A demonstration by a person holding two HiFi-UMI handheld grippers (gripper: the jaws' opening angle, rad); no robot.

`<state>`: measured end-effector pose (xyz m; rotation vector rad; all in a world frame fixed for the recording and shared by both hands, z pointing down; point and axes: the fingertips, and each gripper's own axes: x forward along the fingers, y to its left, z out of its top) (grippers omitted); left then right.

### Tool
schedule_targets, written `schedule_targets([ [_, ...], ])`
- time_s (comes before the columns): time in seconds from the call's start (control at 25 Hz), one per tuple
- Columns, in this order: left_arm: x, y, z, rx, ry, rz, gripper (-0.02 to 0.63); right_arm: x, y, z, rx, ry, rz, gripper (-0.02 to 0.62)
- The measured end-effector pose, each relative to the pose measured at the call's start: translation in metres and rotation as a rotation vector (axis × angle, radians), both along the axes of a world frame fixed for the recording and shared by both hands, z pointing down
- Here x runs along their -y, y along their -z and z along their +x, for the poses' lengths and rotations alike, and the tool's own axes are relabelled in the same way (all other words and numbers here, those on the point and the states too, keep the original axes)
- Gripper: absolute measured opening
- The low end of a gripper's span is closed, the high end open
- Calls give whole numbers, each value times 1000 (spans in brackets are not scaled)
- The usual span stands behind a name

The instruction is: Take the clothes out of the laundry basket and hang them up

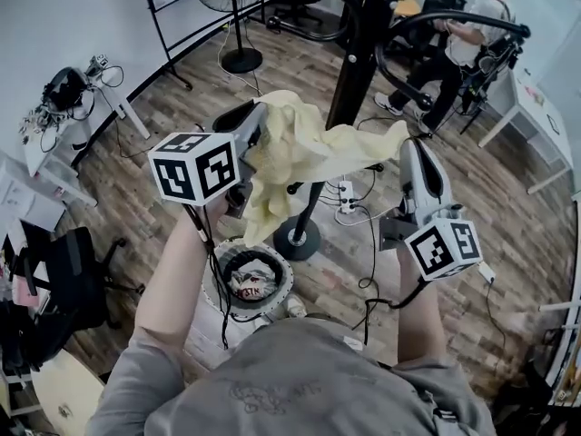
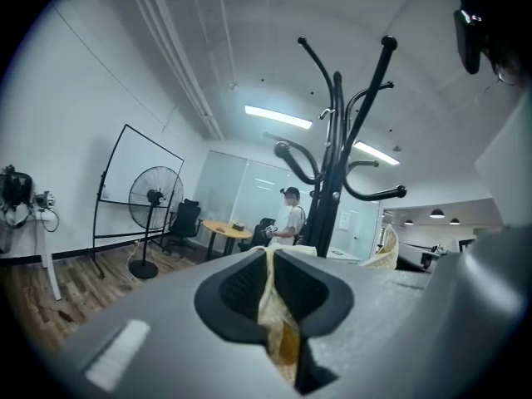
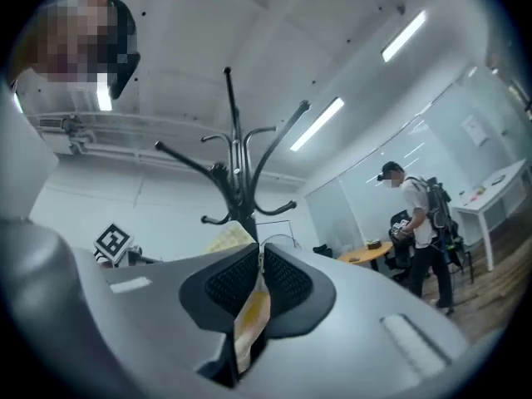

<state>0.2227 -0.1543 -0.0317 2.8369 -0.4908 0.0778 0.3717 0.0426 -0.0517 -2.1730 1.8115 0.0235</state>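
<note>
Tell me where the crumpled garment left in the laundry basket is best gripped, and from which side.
Probably from straight above: the round wall of the laundry basket encloses the crumpled garment on every side, leaving only the open top. Pinch a raised fold near the middle of the heap.

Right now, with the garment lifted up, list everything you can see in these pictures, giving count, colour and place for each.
Coat stand: one, black, middle of the floor.
Garment: one, pale yellow, held up in front of the coat stand.
Laundry basket: one, white, on the floor below the garment.
Clothes: a crumpled heap, mixed colours, inside the laundry basket.
Pedestal fan: one, black, by the far wall.
Power strip: one, white, on the floor near the stand's base.
Bystander: one, white top, far right.
Left gripper: one, grey, shut on the garment.
Right gripper: one, grey, shut on the garment.
</note>
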Motion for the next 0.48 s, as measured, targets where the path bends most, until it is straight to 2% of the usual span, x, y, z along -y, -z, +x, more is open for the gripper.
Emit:
schedule_targets([
  [0.2, -38, 27, 28, -66, -120, -15, 31, -54, 14, 36, 47, -127, 52, 44],
  [0.48, -93, 25, 55, -110, -264, -92, 31, -127, 9, 63, 67, -341, 59, 44],
])
